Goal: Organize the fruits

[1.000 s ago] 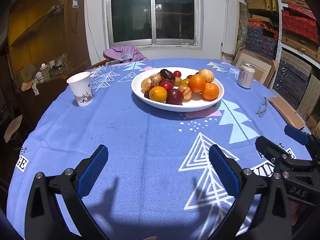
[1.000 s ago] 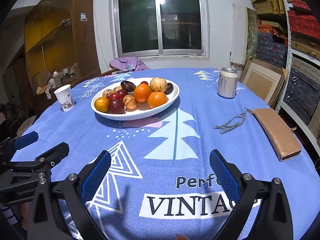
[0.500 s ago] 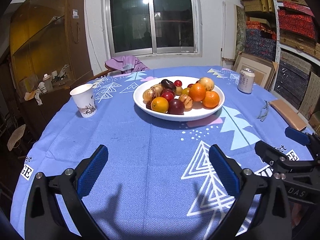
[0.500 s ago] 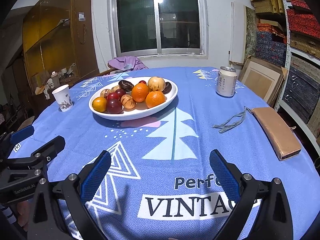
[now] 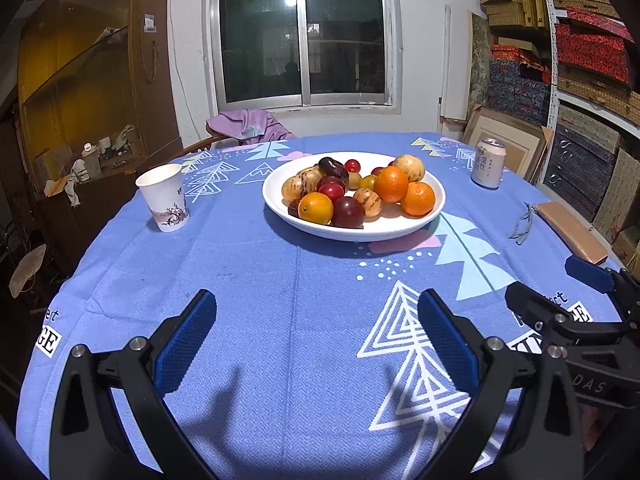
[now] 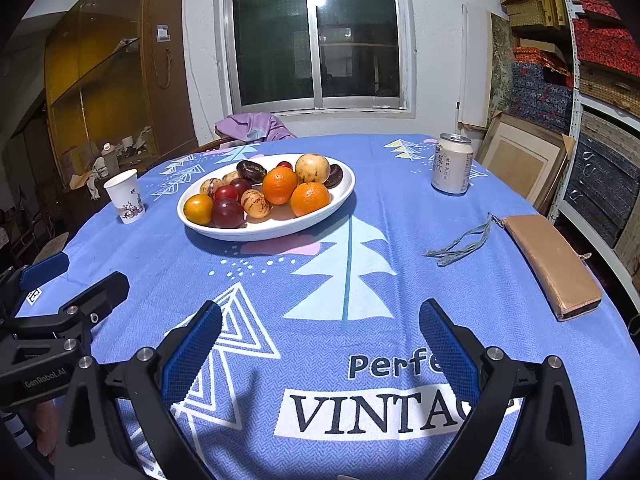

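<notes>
1. Hovering low over the blue printed tablecloth [image 5: 248, 264]: left gripper [image 5: 316, 332] and right gripper [image 6: 320, 340], both spread wide, nothing between the pads. Fruit is all heaped in the white oval plate [image 5: 400, 232] at table centre, well apart from both grippers.
2. Pile risk: the fruits touch and lean on each other. Pulling the front orange [image 5: 316, 208] or the dark plum [image 5: 347, 212] could let the speckled fruit [image 5: 368, 202] roll (shallow rim, so it may leave the plate).
3. Grip risk: round, smooth skins. An off-centre pinch would squirt the fruit out sideways; too much squeeze would probably bruise the plum or the small red ones [image 5: 331, 191].
4. Collision risk: the two grippers sit near each other, and the right one shows at the edge of the left wrist view. If both go for the plate at once, the fingers may clash.
5. Bystanders: paper cup [image 5: 163, 198] on the left and drink can [image 6: 452, 164] on the right are both tippable by a wide swing (can looks opened, contents unknown).
6. Cloth: a dragged fingertip could bunch it and shift the plate.
7. No obvious destination container in view, so sort target is unclear.
</notes>
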`<state>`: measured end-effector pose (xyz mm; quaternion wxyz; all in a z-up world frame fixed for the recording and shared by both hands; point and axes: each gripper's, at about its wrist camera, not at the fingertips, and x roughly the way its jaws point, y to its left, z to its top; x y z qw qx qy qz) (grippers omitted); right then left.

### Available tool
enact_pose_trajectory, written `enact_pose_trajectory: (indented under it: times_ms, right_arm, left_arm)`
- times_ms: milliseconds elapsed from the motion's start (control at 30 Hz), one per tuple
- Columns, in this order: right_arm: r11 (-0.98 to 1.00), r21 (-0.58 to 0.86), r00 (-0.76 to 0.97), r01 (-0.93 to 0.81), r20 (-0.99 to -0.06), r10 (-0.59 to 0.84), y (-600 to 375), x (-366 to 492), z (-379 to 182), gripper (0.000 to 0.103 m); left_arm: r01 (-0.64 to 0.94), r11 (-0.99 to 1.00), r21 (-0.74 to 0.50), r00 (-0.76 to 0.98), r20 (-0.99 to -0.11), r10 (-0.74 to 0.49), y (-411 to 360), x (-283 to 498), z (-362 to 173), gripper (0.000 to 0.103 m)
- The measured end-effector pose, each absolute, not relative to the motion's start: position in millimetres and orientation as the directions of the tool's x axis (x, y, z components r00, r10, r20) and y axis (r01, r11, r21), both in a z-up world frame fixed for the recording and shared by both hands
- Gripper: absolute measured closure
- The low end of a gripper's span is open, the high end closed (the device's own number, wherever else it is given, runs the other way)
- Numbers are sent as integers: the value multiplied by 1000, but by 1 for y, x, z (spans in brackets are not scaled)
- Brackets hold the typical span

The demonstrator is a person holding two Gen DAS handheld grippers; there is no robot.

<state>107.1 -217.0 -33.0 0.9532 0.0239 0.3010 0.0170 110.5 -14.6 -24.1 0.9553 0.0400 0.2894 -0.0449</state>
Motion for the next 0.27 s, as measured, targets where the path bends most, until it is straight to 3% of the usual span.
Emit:
enact_pose_trajectory:
  times_ms: [267]
  right_arm:
    - [998, 56, 818, -18, -573, 47, -217, 107, -33, 3]
  left_arm:
    - [112, 993, 46, 828, -557, -67, -14, 109, -24, 4]
